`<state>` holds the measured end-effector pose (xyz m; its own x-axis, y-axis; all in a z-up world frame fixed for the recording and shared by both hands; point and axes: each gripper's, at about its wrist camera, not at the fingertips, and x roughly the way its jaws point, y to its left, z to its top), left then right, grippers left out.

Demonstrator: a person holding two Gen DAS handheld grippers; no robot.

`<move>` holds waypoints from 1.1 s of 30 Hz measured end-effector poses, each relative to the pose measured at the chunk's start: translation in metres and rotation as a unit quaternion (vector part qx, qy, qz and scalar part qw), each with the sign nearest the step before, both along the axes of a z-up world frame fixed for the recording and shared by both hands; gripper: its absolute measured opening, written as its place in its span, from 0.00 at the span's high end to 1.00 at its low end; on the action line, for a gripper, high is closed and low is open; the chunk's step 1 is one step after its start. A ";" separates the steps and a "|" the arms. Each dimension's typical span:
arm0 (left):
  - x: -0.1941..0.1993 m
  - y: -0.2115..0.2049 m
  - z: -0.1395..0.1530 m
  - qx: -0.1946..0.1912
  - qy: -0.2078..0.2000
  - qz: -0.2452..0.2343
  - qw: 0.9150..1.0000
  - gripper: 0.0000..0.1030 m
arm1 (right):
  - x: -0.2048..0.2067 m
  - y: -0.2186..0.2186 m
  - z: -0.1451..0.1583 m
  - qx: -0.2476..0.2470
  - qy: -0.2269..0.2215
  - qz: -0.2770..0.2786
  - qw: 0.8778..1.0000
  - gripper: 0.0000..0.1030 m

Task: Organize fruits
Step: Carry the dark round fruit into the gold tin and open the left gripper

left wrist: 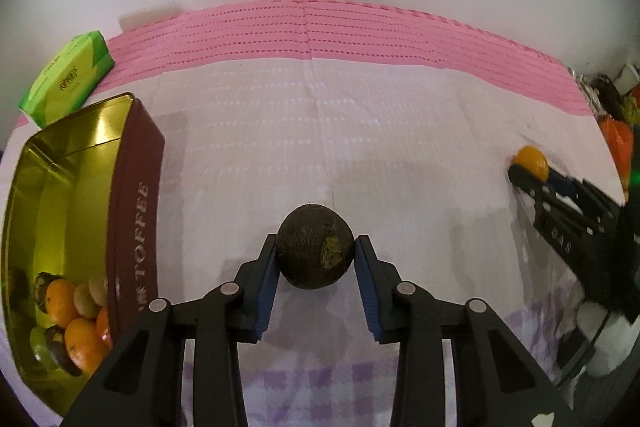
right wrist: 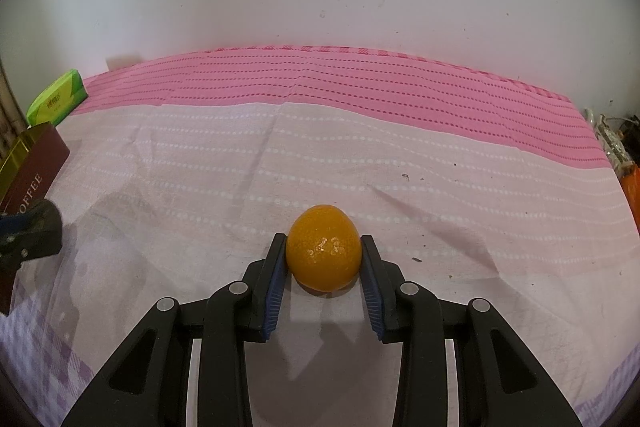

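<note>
My left gripper [left wrist: 315,251] is shut on a dark brown round fruit [left wrist: 315,254] with a yellowish patch, low over the cloth. My right gripper [right wrist: 323,253] is shut on an orange [right wrist: 323,253] that rests on the cloth; it also shows in the left wrist view [left wrist: 531,159] at the far right. A maroon toffee tin [left wrist: 136,195] with a gold inside stands to the left. It holds several oranges [left wrist: 82,345], dark fruits and pale round fruits at its near end. The tin's corner shows in the right wrist view [right wrist: 34,167] at the left.
A green carton [left wrist: 68,77] lies behind the tin by the wall, seen too in the right wrist view [right wrist: 56,101]. A pink and white cloth [right wrist: 360,147] covers the surface. Orange packaging and clutter [left wrist: 618,135] sit at the far right edge.
</note>
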<state>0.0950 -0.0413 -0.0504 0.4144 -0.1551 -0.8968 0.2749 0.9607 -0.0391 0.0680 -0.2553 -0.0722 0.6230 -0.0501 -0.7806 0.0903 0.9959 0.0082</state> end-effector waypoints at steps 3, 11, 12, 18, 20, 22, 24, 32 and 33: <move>-0.009 0.003 0.004 0.010 -0.007 -0.001 1.000 0.68 | 0.000 0.000 0.000 -0.002 0.000 0.000 1.000 0.64; -0.025 0.009 0.022 0.021 -0.033 -0.001 0.999 0.68 | 0.002 0.001 -0.001 -0.005 0.001 0.002 1.000 0.64; -0.026 0.010 0.024 0.021 -0.036 0.000 0.999 0.68 | 0.003 0.000 -0.001 -0.006 0.001 0.002 1.000 0.64; -0.035 0.019 0.037 0.020 -0.052 0.008 0.998 0.68 | 0.003 0.000 -0.001 -0.007 0.001 0.003 1.000 0.64; -0.039 0.023 0.042 0.021 -0.058 0.013 0.998 0.68 | 0.004 0.001 -0.001 -0.009 0.001 0.003 1.000 0.64; -0.042 0.028 0.047 0.022 -0.065 0.018 0.997 0.68 | 0.003 0.000 -0.001 -0.008 0.001 0.004 1.000 0.64; -0.045 0.033 0.052 0.023 -0.071 0.025 0.997 0.68 | 0.003 0.000 -0.001 -0.009 0.001 0.004 1.000 0.64; -0.047 0.066 0.064 0.025 -0.078 0.060 0.995 0.68 | 0.003 0.000 -0.001 -0.009 0.001 0.004 1.000 0.64; -0.047 0.070 0.065 0.026 -0.078 0.064 0.995 0.68 | 0.003 0.000 -0.001 -0.009 0.001 0.004 1.000 0.64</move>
